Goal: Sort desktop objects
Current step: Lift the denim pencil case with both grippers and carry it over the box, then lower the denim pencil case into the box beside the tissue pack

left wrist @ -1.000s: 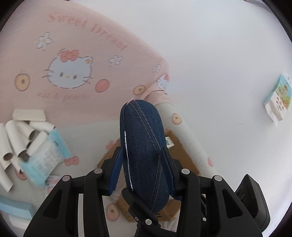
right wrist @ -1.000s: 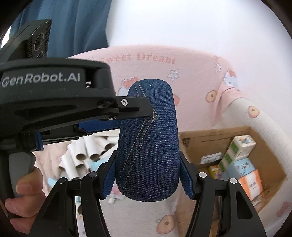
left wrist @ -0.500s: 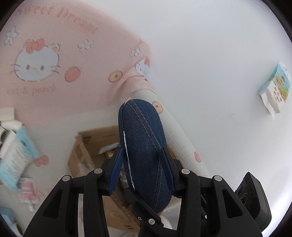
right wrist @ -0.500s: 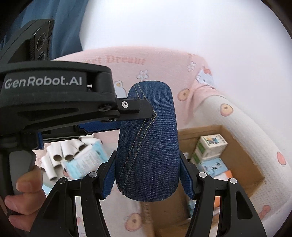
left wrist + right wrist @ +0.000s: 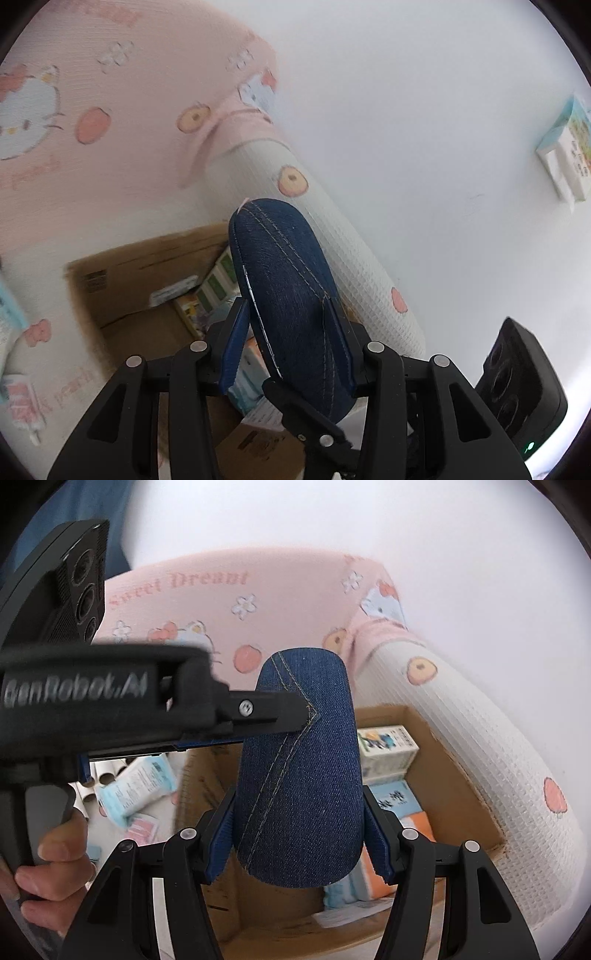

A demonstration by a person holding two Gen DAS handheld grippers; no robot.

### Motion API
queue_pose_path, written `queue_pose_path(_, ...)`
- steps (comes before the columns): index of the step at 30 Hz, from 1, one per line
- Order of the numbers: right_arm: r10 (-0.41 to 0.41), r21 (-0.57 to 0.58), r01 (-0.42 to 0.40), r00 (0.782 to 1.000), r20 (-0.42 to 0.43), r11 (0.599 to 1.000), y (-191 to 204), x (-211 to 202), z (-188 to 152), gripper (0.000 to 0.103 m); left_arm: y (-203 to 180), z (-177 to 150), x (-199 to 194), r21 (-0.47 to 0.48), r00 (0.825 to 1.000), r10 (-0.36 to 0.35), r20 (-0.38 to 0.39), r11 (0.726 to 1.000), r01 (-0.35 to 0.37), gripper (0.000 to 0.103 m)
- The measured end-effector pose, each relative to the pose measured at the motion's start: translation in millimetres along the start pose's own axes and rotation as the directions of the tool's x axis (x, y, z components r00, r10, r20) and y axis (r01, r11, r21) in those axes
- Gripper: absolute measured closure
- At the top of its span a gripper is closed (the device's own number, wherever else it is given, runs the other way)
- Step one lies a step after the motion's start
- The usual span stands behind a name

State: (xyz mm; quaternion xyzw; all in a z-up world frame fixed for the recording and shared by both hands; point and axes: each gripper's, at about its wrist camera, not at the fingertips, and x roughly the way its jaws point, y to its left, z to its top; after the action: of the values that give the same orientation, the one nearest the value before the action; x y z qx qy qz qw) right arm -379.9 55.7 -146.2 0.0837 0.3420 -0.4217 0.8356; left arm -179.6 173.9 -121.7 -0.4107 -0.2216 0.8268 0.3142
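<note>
Both tools clenched on one denim case [image 5: 295, 775]: left tool [image 5: 291, 336], right tool [image 5: 299, 834]. Case above open cardboard box [image 5: 443, 775] of cartons, near blanket's right edge.

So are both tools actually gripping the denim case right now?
Touching. In the right wrist view the right tool pads press both sides of the denim case, and the left tool clamps it from the side.

"Sweet Dream" on pink blanket [image 5: 258, 602]
</note>
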Motion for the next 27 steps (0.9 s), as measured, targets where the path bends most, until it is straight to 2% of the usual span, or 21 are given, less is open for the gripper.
queue_pose_path(4, -0.010, -0.016, 0.009, 0.998, -0.062, 1.000, -26.0, 14.7, 1.7, 0.044, -1.4, 5.8, 34.5, -0.002, 0.997, -0.034, -0.074, 0.999, 0.034, 0.057)
queue_pose_path(8, -0.034, -0.054, 0.027, 0.992, -0.123, 0.998, -44.0, 27.8, 0.1, 0.044, 4.2, 7.5, 65.3, -0.065, 0.988, -0.081, -0.129, 0.995, 0.073, 0.057)
queue_pose_path(11, -0.053, -0.064, 0.042, 0.984, -0.170, 0.997, -53.7, 35.7, 0.9, 0.044, 5.2, 6.8, 82.9, -0.113, 0.982, -0.095, -0.161, 0.991, 0.077, 0.057)
queue_pose_path(15, -0.077, -0.100, 0.056, 0.971, -0.226, 0.993, -67.7, 48.1, 2.3, 0.044, 9.7, 6.1, 100.9, -0.183, 0.974, -0.131, -0.185, 0.978, 0.097, 0.057)
queue_pose_path(20, -0.129, -0.190, 0.075, 0.949, -0.287, 0.979, -79.1, 58.2, -1.0, 0.044, 16.1, -0.7, 125.3, -0.257, 0.952, -0.195, -0.235, 0.957, 0.133, 0.057)
queue_pose_path(27, -0.127, -0.165, 0.069, 0.918, -0.375, 0.984, -100.1, 74.2, -9.9, 0.044, 17.1, -9.0, 152.5, -0.275, 0.937, -0.193, -0.290, 0.955, 0.112, 0.057)
